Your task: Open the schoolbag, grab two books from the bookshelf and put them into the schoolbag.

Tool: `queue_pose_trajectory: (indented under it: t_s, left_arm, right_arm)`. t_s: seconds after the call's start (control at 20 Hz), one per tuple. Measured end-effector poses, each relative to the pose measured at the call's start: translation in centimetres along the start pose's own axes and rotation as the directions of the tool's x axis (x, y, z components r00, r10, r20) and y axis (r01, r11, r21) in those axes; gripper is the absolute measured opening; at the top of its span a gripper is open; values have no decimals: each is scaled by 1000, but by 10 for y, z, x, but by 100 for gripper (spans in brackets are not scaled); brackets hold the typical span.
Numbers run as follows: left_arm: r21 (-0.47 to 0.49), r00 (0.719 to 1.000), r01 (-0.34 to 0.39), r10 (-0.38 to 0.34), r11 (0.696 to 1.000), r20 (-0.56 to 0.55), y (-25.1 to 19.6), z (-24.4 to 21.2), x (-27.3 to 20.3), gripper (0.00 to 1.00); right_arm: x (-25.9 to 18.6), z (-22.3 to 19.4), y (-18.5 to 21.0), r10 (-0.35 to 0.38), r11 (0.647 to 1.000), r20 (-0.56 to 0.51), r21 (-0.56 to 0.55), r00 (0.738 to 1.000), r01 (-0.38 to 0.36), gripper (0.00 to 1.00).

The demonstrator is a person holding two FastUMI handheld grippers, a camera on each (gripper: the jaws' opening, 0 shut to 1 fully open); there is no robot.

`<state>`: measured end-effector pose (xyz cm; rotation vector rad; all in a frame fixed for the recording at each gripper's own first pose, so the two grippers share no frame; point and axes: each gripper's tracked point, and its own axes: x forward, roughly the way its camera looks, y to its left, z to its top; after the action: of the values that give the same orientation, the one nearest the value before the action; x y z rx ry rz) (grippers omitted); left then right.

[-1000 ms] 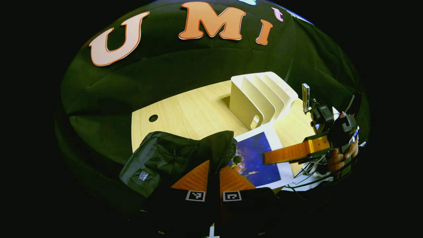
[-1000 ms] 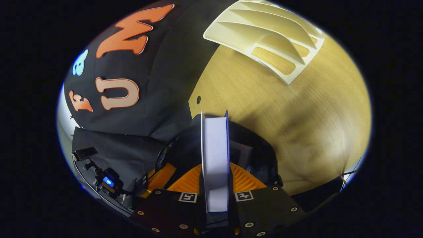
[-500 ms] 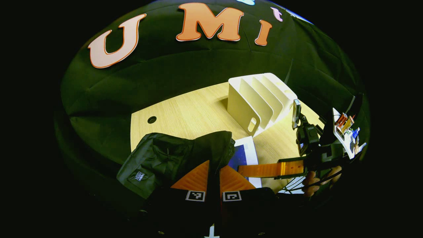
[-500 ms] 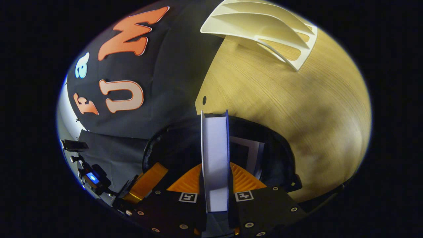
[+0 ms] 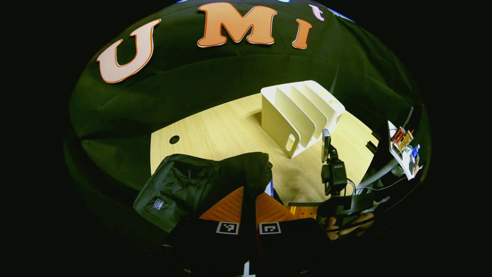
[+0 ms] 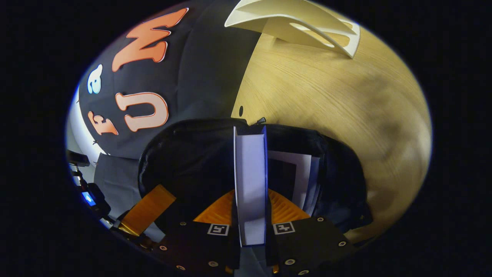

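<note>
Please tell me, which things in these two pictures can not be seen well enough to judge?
- Left gripper view: the book is almost wholly hidden behind the schoolbag rim.
- Right gripper view: how deep the book sits is hidden by the dark schoolbag interior.
- Right gripper view: the bookshelf is cut off by the picture's upper edge.
- Right gripper view: the other book inside is partly covered.

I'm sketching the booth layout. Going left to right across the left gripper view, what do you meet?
Schoolbag → bookshelf → right gripper, low, with the hand holding it → small circuit board.
</note>
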<state>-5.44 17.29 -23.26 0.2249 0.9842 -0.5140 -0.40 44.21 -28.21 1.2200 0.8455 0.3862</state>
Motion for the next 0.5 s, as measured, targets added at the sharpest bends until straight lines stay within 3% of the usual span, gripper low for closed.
queue_pose_trajectory:
  t_s: [0.15, 0.3, 0.5]
  left_arm:
    - [3, 1000, -3, 3, 1000, -4, -3, -1, 2, 5]
    - [-11, 1000, -4, 4, 1000, -12, 1, -7, 2, 5]
    - [-7, 1000, -26, 26, 1000, -2, 12, -8, -1, 5]
  right_arm:
    - [14, -12, -5, 12, 1000, -29, 20, 1000, -11, 29]
    - [22, -22, -12, -23, 999, -84, 43, 996, 27, 36]
    - [18, -34, -41, -183, 983, -194, -39, 964, 179, 52]
